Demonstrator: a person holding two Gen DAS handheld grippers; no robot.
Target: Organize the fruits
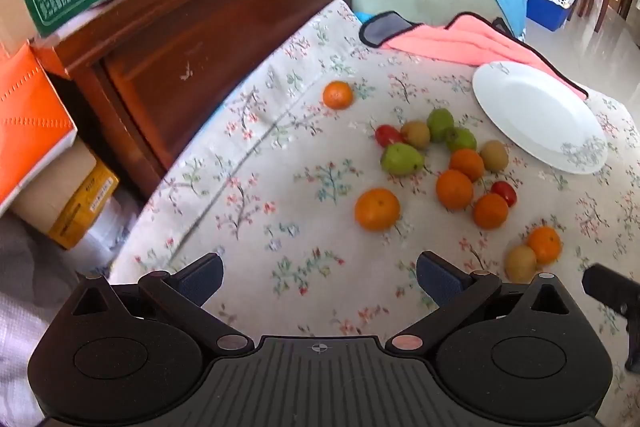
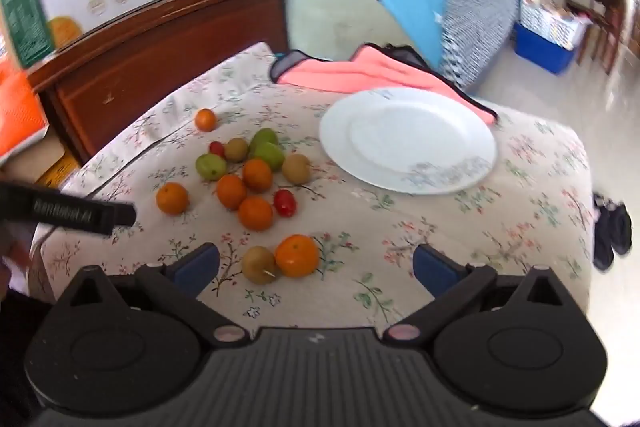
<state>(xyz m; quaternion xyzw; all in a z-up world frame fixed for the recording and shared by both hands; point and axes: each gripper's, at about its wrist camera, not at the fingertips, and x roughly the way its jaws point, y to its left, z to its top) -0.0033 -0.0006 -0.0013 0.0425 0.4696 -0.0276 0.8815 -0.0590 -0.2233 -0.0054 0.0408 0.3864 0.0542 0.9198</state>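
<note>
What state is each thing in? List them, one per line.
White plate: bare, no fruit on it, far edge on the pink cloth.
Fruits: loose on the floral cloth, most in one cluster beside the plate.
Lone orange: apart, toward the wooden cabinet.
Kiwi and orange pair: touching, nearest the right gripper.
Left gripper: open, nothing held.
Right gripper: open, nothing held.

Both wrist views angled down, sharing fruits [image 1: 440, 167]

I see orange tangerines [image 2: 297, 254], green pears [image 2: 211, 166], red tomatoes [image 2: 285, 202], brown kiwis [image 2: 259, 264], a white plate [image 2: 408, 140] and a pale floral tablecloth [image 2: 520, 227].
</note>
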